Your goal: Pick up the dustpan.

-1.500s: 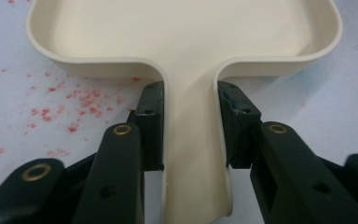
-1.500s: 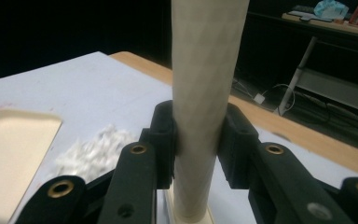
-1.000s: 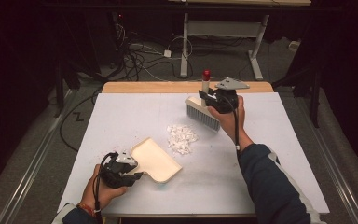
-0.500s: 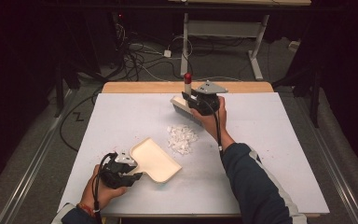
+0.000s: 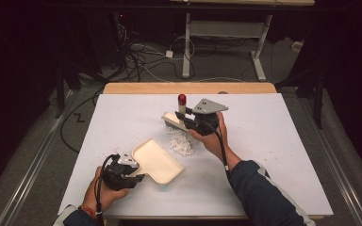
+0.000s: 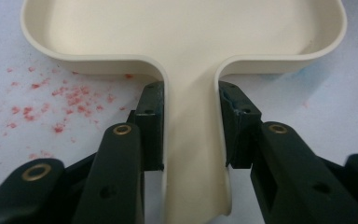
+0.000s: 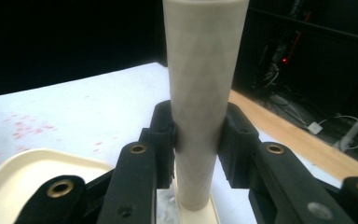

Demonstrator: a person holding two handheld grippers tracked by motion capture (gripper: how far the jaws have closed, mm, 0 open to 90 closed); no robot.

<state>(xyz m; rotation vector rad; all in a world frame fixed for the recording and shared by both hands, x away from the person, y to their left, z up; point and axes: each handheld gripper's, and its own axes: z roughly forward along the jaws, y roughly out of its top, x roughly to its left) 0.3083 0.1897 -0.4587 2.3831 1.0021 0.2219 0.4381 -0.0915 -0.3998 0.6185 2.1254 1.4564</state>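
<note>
The left gripper (image 6: 193, 135) clamps the dustpan (image 6: 182, 32) handle, low left of the high view. The right gripper (image 7: 198, 135) grips the brush (image 5: 176, 118) handle at centre, just above the white scraps (image 5: 181, 143).

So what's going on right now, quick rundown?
Left gripper shut on dustpan handle. Right gripper shut on brush handle, brush just behind white scraps. Nothing between scraps and dustpan.
</note>
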